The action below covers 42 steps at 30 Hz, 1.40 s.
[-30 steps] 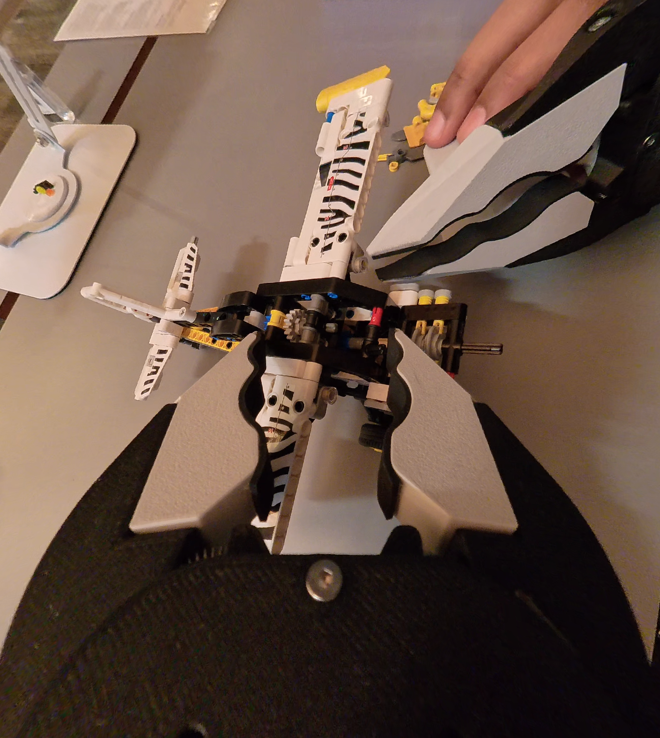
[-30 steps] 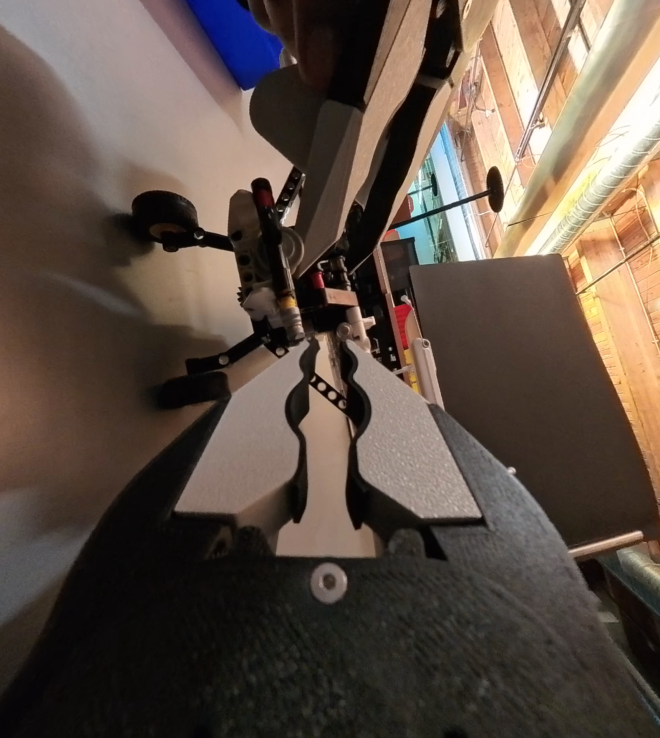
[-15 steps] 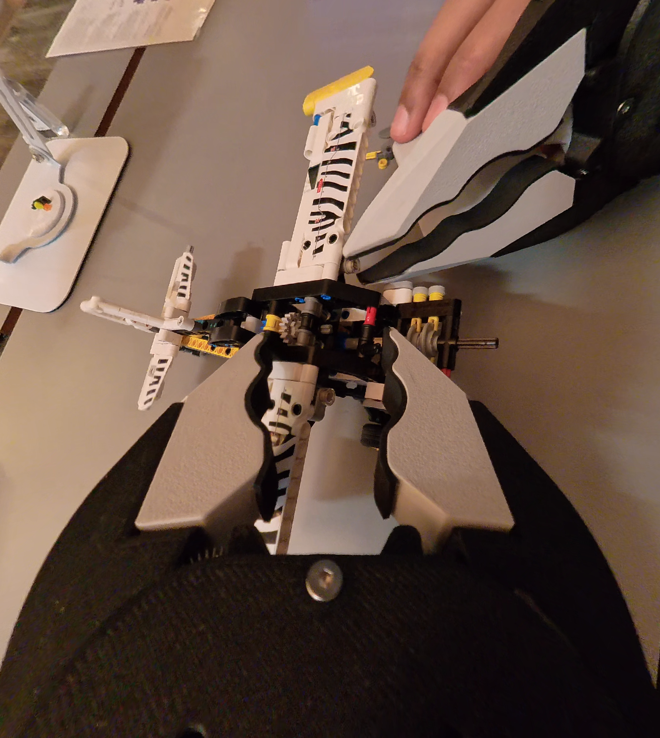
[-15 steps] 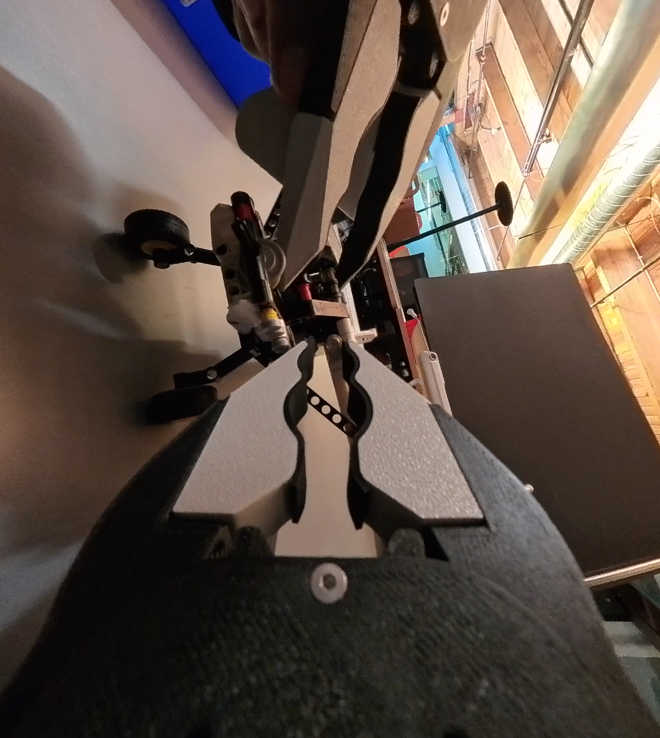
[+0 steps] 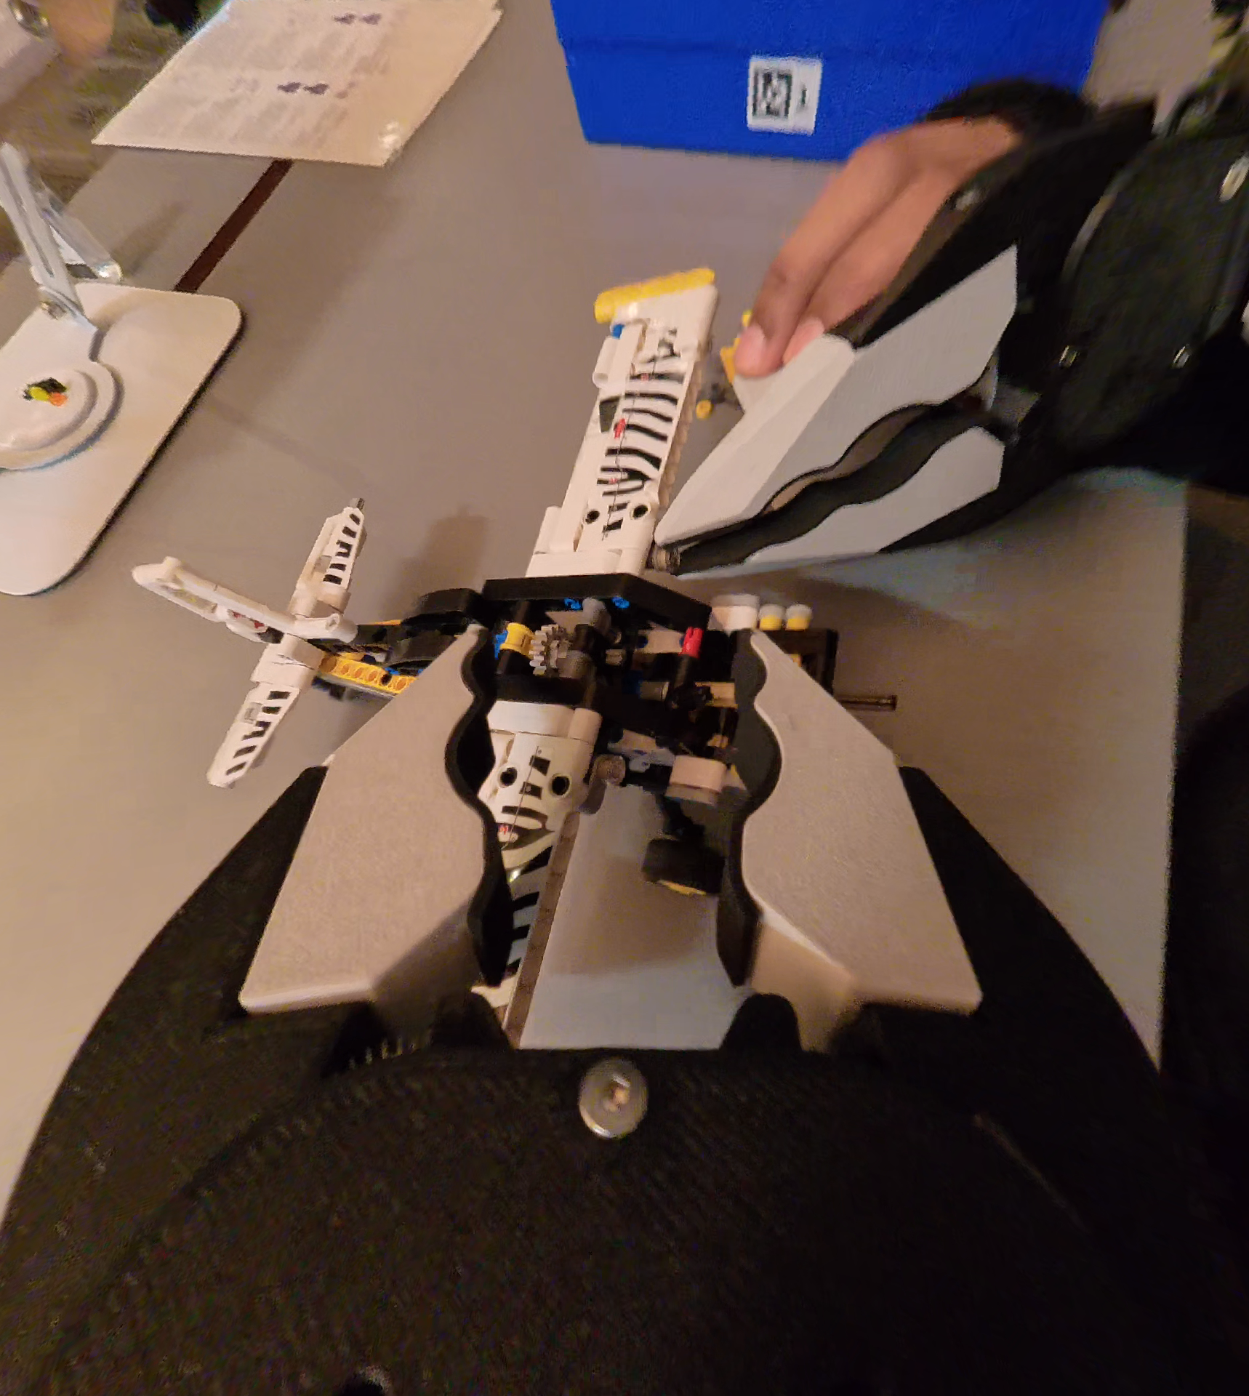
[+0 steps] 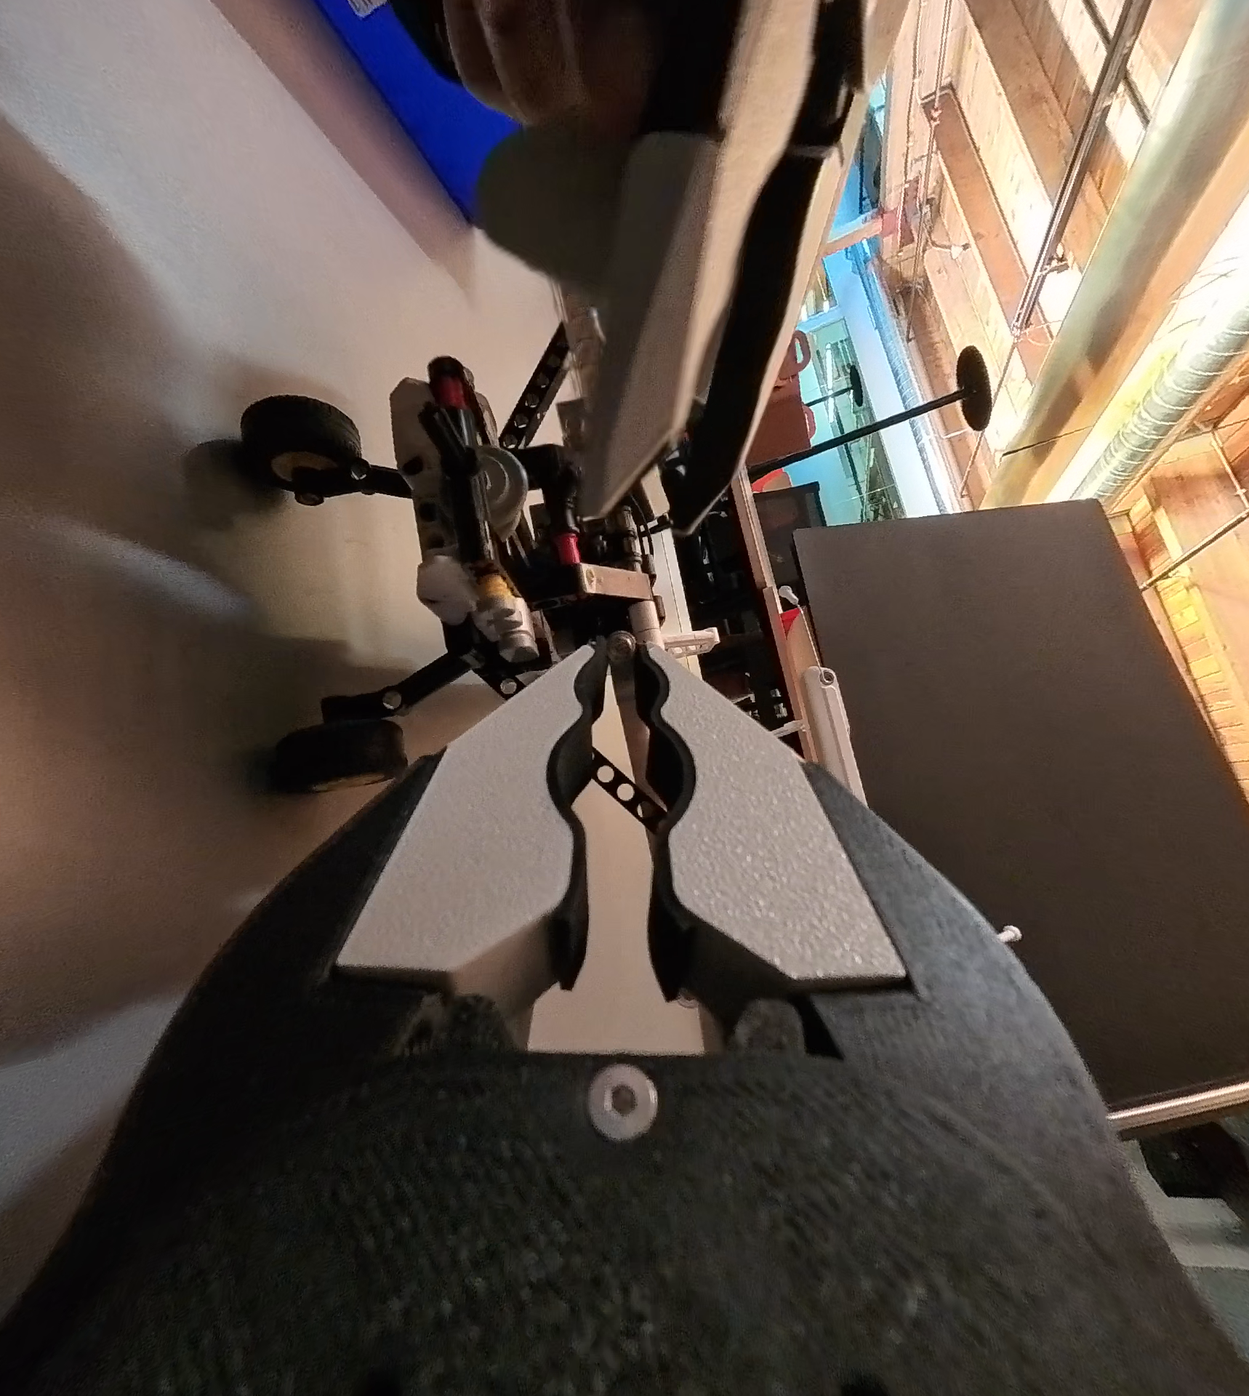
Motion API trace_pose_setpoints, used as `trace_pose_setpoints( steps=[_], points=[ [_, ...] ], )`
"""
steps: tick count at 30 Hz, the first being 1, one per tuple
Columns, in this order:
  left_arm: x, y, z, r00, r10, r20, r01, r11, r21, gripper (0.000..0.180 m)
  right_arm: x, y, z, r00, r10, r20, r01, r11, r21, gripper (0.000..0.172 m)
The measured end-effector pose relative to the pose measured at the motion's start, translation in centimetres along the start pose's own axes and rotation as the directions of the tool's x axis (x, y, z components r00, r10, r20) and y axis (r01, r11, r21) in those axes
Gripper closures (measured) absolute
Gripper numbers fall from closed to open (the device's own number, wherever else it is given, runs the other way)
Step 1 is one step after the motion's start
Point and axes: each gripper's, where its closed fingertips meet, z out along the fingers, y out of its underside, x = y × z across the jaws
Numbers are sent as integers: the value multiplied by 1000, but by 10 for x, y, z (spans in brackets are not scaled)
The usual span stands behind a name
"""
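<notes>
Our left claw (image 5: 610, 684) is clamped across the black middle of the toy plane (image 5: 584, 657), which stands on the grey desk (image 5: 395, 317), one pad against each side. Our right claw (image 6: 620, 651) is nearly shut, pinching a small grey pin (image 6: 621, 643) at the base of the far striped wing (image 5: 633, 438). A blue box (image 5: 818, 68) sits behind.
</notes>
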Motion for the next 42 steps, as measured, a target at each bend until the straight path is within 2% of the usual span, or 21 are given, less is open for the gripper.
trace_pose_setpoints(
  steps=[3, 8, 12, 16, 19, 22, 25, 28, 33, 38, 42],
  points=[
    [-2, -5, -5, 998, -58, -16, 58, 998, 24, 119, 0, 0, 0, 1000, 4, -5, -4, 1000, -2, 167],
    [-12, 6, -2, 995, 37, 96, -32, 998, -54, 124, 0, 0, -1, 999, 36, -2, -36, 999, 5, 167],
    [-17, 4, 1, 993, 13, 120, -8, 999, -39, 140, 0, -1, -1, 999, 33, -9, -33, 999, 4, 167],
    [-21, 3, 1, 992, 4, 125, 3, 999, -54, 140, 0, -1, -1, 999, 36, -11, -36, 999, 4, 167],
    [-24, 4, 5, 989, 69, 132, -53, 991, -119, 138, 0, -1, -1, 999, 38, -11, -38, 999, 6, 167],
    [-23, 3, 10, 985, 149, 81, -130, 969, -209, 136, 1, 0, -1, 999, 39, -11, -39, 999, 5, 167],
    [-25, 6, 15, 981, 194, -2, -186, 938, -292, 127, 1, 0, -1, 999, 41, -11, -41, 999, 1, 167],
    [-33, 7, 16, 979, 192, -70, -205, 915, -348, 107, 0, -2, -1, 999, 48, -10, -48, 999, 3, 167],
    [-23, 12, 22, 959, 98, -266, -204, 890, -408, 116, 0, -2, -2, 998, 54, -17, -54, 999, -3, 166],
    [-26, 15, 27, 962, 76, -263, -186, 885, -426, 109, 0, -2, -3, 997, 74, -21, -74, 997, -3, 166],
    [-25, 15, 25, 966, 79, -245, -183, 880, -439, 111, -1, -3, -4, 995, 98, -23, -98, 995, 0, 166]
  ],
)
